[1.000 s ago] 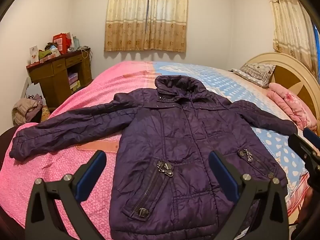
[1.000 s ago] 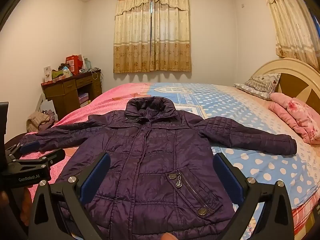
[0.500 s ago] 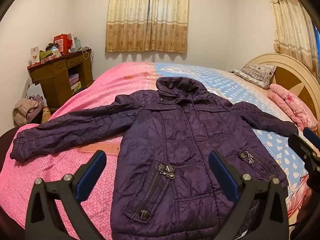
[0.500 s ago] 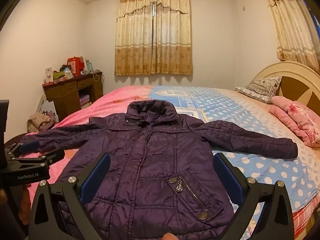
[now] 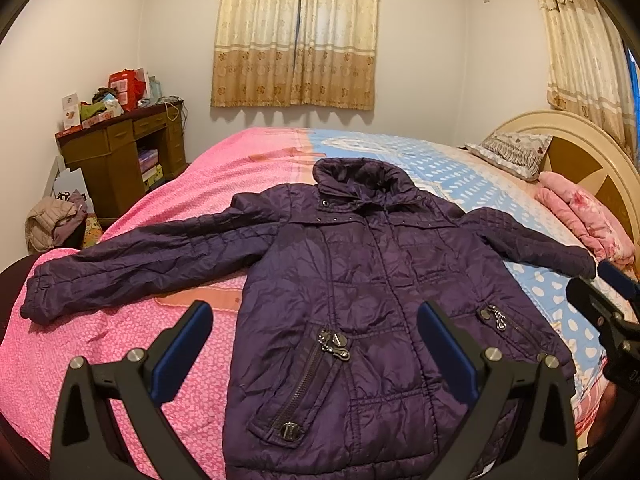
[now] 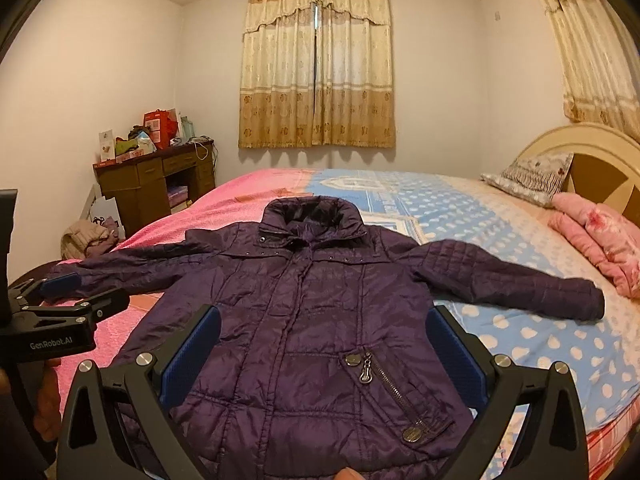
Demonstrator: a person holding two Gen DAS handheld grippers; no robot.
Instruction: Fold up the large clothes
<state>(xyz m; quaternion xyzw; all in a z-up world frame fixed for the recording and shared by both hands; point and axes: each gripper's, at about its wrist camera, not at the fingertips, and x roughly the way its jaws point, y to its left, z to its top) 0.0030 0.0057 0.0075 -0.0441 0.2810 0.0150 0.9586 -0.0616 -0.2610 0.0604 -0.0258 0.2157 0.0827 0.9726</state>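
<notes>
On the bed (image 5: 192, 344), spread front-up: purple quilted jacket (image 5: 360, 292), collar toward the far curtains (image 5: 296, 36), both sleeves stretched out sideways, hem toward the cameras; left sleeve on the pink half of the cover, right sleeve on the blue dotted half, cuff close to the folded pink blanket (image 6: 596, 236)

In the left wrist view: left gripper (image 5: 316, 350) held wide apart above the jacket's lower front, nothing between its blue pads (image 5: 184, 344), no contact visible; two zip pockets both in sight, plus the whole left sleeve down to its cuff; at the right edge, only a dark sliver of the right gripper (image 5: 600, 304)

In the right wrist view: right gripper (image 6: 322, 348) likewise spread wide and empty over the hem, a fingertip peeping at the bottom edge; only one zip pocket seen here, and the left cuff hidden behind the other tool at the left edge, with part of a hand (image 6: 48, 404) under it; ceiling and curtain rod shown only here

In both views: brown desk (image 6: 156, 184) with clutter against the far wall, pillow (image 6: 528, 176) by the headboard (image 6: 600, 160)
</notes>
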